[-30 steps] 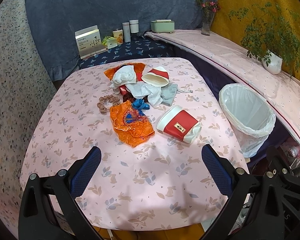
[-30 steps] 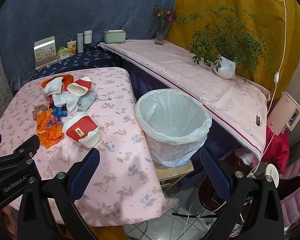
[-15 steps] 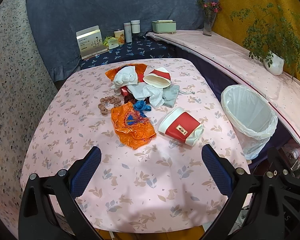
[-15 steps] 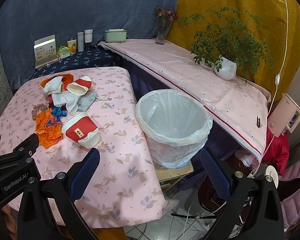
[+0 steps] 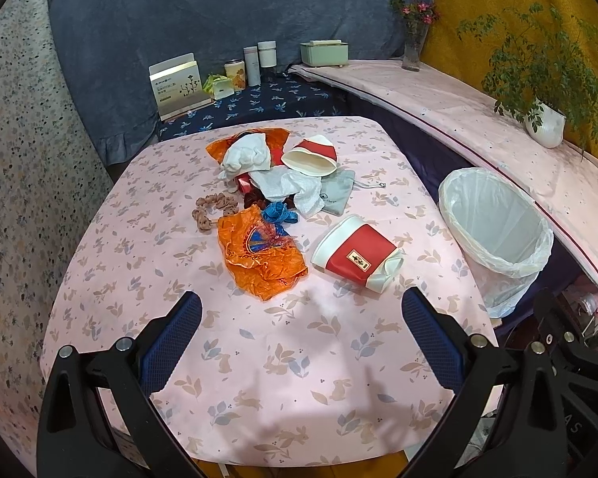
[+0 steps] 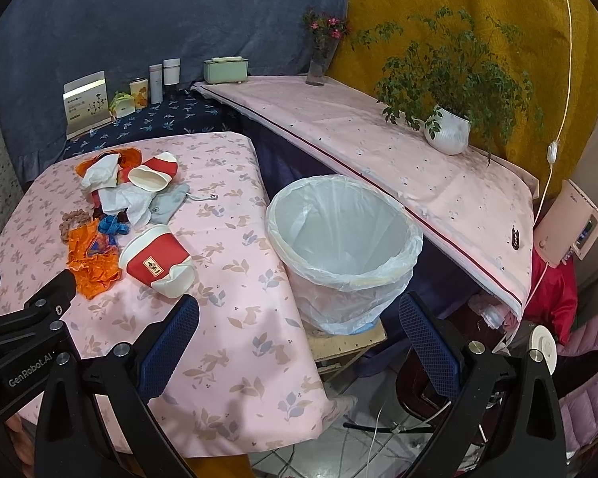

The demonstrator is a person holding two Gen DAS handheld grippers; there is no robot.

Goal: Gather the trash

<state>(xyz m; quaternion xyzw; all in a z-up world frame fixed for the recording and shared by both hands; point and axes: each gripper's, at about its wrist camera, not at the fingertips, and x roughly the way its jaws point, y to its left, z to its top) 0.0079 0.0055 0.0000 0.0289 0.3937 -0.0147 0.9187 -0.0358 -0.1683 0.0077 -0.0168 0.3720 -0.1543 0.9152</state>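
Trash lies in a heap on the pink tablecloth (image 5: 283, 362): a red and white paper cup (image 5: 357, 259) on its side, an orange wrapper (image 5: 261, 257), a second red and white cup (image 5: 311, 155), white tissues (image 5: 287, 185), a blue scrap (image 5: 277, 212) and a brown scrunchie (image 5: 211, 209). A white-lined trash bin (image 5: 494, 231) stands off the table's right edge. My left gripper (image 5: 301, 342) is open above the near table, short of the trash. My right gripper (image 6: 299, 342) is open near the table's right edge, with the bin (image 6: 343, 247) just ahead and the cup (image 6: 159, 267) to its left.
A dark blue shelf at the back holds a card stand (image 5: 177, 85), cans and bottles (image 5: 259, 61). A long pink-covered counter (image 6: 378, 147) runs on the right with a potted plant (image 6: 448, 127), a flower vase (image 6: 319, 63) and a green box (image 6: 225, 69). A cable (image 6: 554, 119) hangs at the far right.
Both views have drawn back and shifted slightly, so the trash and the bin sit a little farther from the fingers. Both grippers stay open and nothing on the table has moved.
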